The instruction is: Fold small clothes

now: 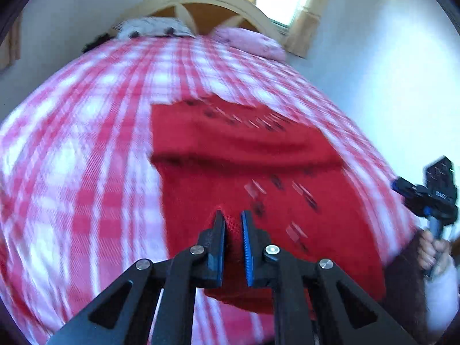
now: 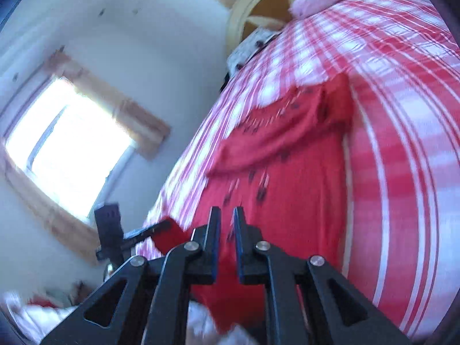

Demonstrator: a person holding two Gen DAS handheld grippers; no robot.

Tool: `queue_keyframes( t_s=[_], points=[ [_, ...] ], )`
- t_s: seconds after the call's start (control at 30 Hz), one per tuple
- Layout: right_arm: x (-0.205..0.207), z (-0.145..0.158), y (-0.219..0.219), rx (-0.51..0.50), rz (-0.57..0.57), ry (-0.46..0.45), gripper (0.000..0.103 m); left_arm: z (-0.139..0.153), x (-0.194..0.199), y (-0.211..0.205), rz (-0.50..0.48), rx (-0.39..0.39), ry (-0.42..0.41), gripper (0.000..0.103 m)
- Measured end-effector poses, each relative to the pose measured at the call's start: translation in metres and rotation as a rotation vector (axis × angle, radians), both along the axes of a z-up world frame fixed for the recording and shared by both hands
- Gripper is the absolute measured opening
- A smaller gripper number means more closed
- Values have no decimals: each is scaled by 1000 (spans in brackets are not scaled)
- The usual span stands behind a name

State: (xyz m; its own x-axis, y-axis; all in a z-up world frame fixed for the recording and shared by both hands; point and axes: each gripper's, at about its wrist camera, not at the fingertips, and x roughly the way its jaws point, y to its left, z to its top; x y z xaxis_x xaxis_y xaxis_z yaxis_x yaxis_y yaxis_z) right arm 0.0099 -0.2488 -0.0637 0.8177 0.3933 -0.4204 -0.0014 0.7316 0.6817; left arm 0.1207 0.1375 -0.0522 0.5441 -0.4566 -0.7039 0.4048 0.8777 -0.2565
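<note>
A small red garment [image 1: 244, 155] with dark and pale marks lies on the red-and-white checked bedspread [image 1: 86, 132], its far part folded over. My left gripper [image 1: 233, 221] is shut on the garment's near edge; red cloth bunches between the jaws. The right gripper shows at the far right of the left wrist view [image 1: 428, 195], held in a hand. In the right wrist view the garment [image 2: 287, 178] hangs over the tilted bed, and my right gripper [image 2: 227, 218] has its jaws narrowly apart with red cloth behind them. The left gripper [image 2: 138, 234] holds a red corner there.
A pink pillow [image 1: 250, 41] and a spotted white pillow [image 1: 155, 27] lie by the cream and wood headboard [image 1: 201, 3]. White walls and a bright window [image 2: 69, 143] surround the bed. Crumpled cloth lies at the lower left [image 2: 34, 310].
</note>
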Motion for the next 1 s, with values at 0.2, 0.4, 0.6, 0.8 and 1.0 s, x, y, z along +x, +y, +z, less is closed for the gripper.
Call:
queue_keyframes(
  t_s=[0.2, 0.4, 0.6, 0.8, 1.0],
  points=[
    [32, -23, -21, -59, -123, 97, 17, -19, 52, 8, 43, 51, 54, 11],
    [-28, -35, 14, -39, -60, 70, 102, -42, 48, 20, 65, 45, 83, 11],
    [-81, -59, 63, -32, 75, 165, 76, -35, 38, 21, 95, -17, 54, 11],
    [-79, -116, 87, 48, 122, 288, 72, -26, 23, 12, 103, 16, 7, 11],
    [-43, -146, 85, 213, 145, 321, 44, -31, 21, 16, 114, 23, 23, 11]
  ],
)
